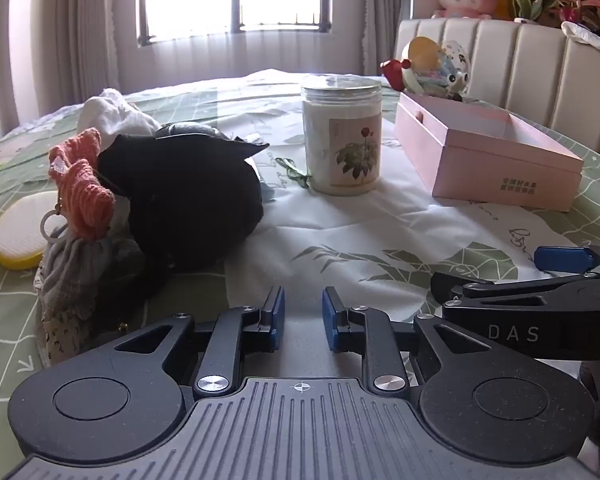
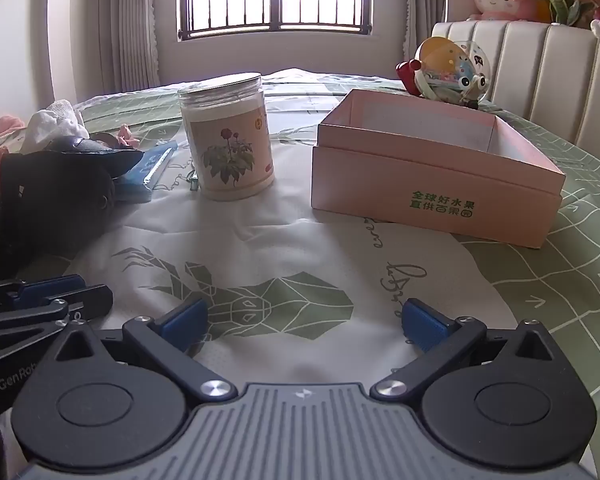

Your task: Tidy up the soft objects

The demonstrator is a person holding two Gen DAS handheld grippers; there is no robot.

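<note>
Hovering over the bed (image 1: pixel 340 232), left claw (image 1: pixel 302 312) nearly closed, nothing between its pads; soft pile (image 1: pixel 148 200) sits left, likely staged for sorting; pink box (image 1: pixel 488 160) open at right, probably the destination. Right view: right claw (image 2: pixel 304 320) spread fully wide, empty, aimed between jar (image 2: pixel 228 140) and box; pile at far left.
</note>
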